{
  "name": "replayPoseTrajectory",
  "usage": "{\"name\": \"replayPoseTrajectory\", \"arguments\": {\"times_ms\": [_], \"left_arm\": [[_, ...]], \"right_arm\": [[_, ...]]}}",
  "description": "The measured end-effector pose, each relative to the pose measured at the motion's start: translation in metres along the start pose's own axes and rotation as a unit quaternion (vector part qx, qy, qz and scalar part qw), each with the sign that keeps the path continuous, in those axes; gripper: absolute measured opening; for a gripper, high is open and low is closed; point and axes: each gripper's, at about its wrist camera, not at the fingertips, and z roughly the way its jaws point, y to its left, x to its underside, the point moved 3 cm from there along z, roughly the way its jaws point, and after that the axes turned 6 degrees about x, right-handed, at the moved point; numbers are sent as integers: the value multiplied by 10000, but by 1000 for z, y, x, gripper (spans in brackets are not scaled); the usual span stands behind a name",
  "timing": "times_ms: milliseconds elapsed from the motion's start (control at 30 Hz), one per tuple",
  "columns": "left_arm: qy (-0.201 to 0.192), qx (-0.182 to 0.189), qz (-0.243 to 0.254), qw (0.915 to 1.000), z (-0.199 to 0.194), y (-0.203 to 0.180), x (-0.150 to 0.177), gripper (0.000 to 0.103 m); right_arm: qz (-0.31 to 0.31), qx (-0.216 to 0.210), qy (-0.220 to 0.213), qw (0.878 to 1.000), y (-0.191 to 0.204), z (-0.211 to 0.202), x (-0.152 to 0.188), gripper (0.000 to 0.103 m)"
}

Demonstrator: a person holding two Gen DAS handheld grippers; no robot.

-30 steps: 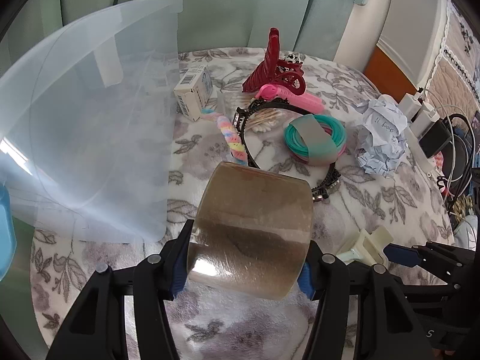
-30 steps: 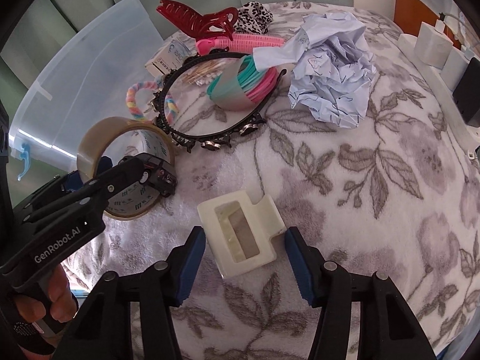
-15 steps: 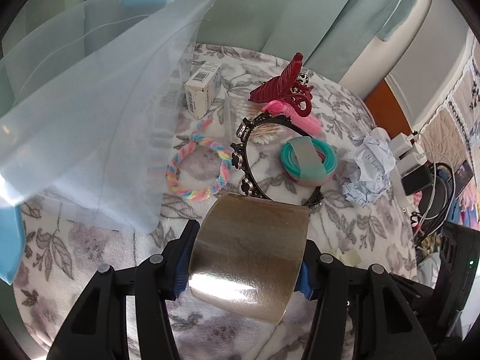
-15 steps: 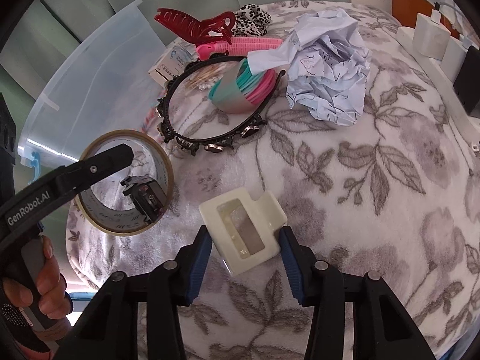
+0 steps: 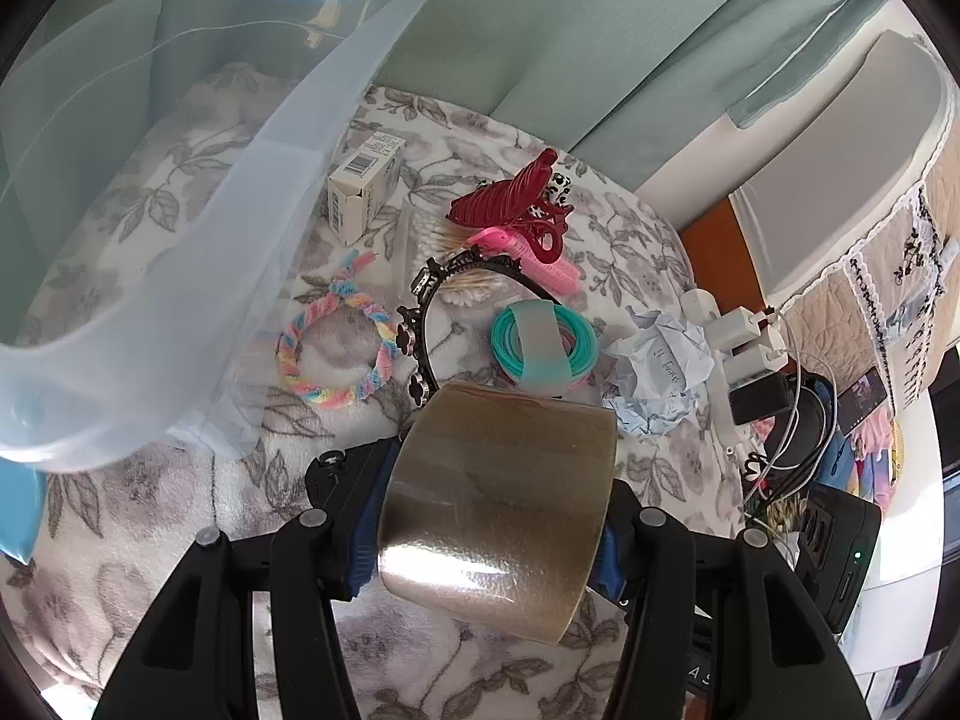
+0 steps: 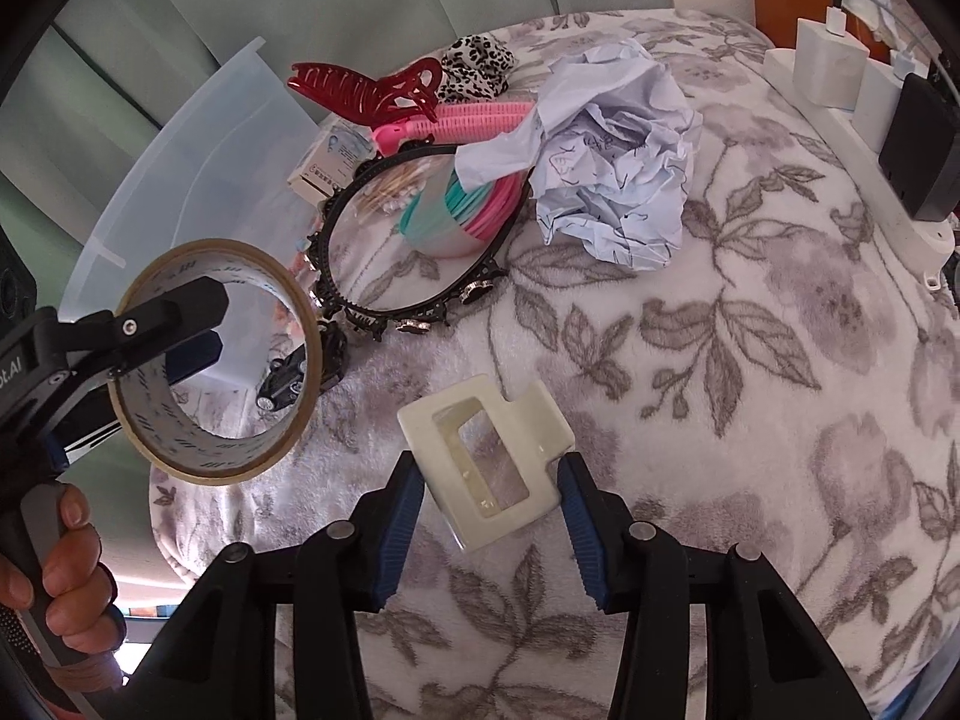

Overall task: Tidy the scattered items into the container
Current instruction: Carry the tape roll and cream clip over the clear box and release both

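My left gripper (image 5: pixel 486 531) is shut on a brown tape roll (image 5: pixel 501 504) and holds it in the air, level with the rim of the clear plastic container (image 5: pixel 180 192) at the left. The roll also shows in the right wrist view (image 6: pixel 216 360). My right gripper (image 6: pixel 489 501) has its jaws against both sides of a cream hair clip (image 6: pixel 486 450) lying on the floral blanket. Scattered beyond are a red claw clip (image 5: pixel 510 204), a pink comb (image 5: pixel 540 261), a black headband (image 5: pixel 432 312), teal hair ties (image 5: pixel 543 345), a rainbow scrunchie (image 5: pixel 333 348), a small box (image 5: pixel 363 186) and crumpled paper (image 5: pixel 657 372).
A white power strip with chargers and cables (image 5: pixel 750 360) lies along the right edge of the blanket. A leopard-print scrunchie (image 6: pixel 477 63) sits behind the red claw clip. Green curtains hang at the back.
My left gripper has lifted the tape roll higher, up beside the container's rim. My right gripper has closed in on the cream hair clip.
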Motion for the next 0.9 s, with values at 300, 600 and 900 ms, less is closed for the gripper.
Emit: {"name": "replayPoseTrajectory", "arguments": {"times_ms": [300,600,900], "left_arm": [[-177,-6,173,9997,-22,-12,-9,58],[-513,49,325,9981,-53,-25,-21,58],[-1044,177,244,9941,-100,-27,-45,58]], "right_arm": [[89,36,-305,9995,5,-5,-6,49],[16,-30,-865,9962,33,-31,-38,49],[-197,-239,-1365,9901,67,-79,-65,49]]}}
